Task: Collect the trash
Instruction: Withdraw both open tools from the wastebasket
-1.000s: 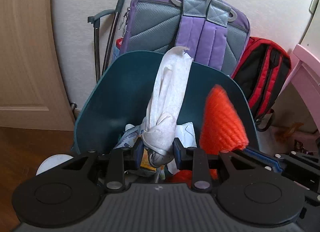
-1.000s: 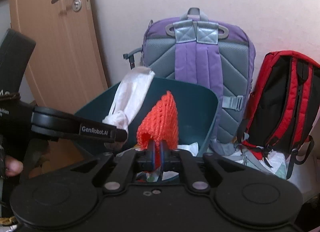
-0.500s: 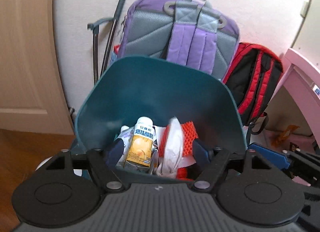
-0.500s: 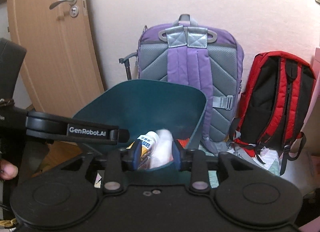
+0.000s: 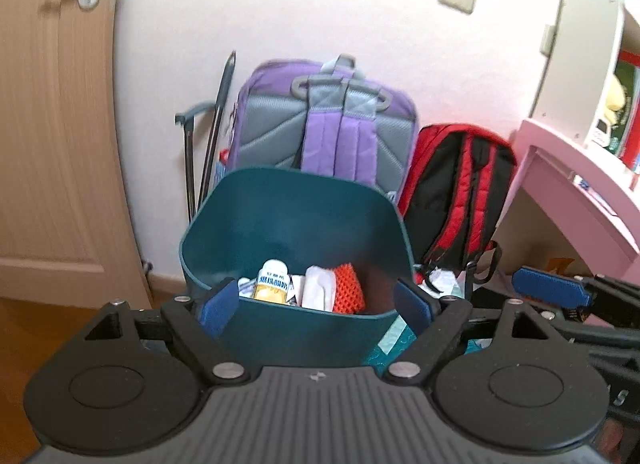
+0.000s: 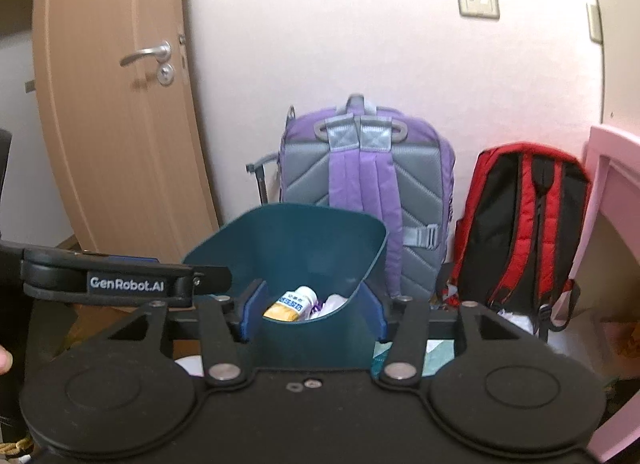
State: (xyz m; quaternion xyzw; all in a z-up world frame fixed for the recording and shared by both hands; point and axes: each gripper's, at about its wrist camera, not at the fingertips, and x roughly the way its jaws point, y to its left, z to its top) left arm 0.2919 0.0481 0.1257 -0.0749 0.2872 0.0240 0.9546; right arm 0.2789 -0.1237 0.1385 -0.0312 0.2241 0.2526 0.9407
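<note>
Now: both grippers opening over the bin, nothing held

Your left gripper (image 5: 316, 306) has its jaws spreading wider, and nothing is pinched between its blue pads (image 5: 218, 306); only the near rim of the teal bin (image 5: 296, 216) shows in the gap. Your right gripper (image 6: 314, 314) is likewise opening with no item clamped, its pads standing either side of the bin's near wall without pressing it.

Trash sits inside the bin. In the left wrist view you see a small yellow-labelled bottle (image 5: 273, 281) at 11 o'clock of the heap, a white tissue wad (image 5: 319, 293) touching it on the right, and an orange net (image 5: 349, 291) at 2 o'clock, against the tissue.

Behind the bin, at 12 o'clock, a purple backpack (image 5: 324, 124) leans on the wall; a red backpack (image 5: 456, 192) stands at 2 o'clock. A wooden door (image 6: 116, 124) is at 10 o'clock.
</note>
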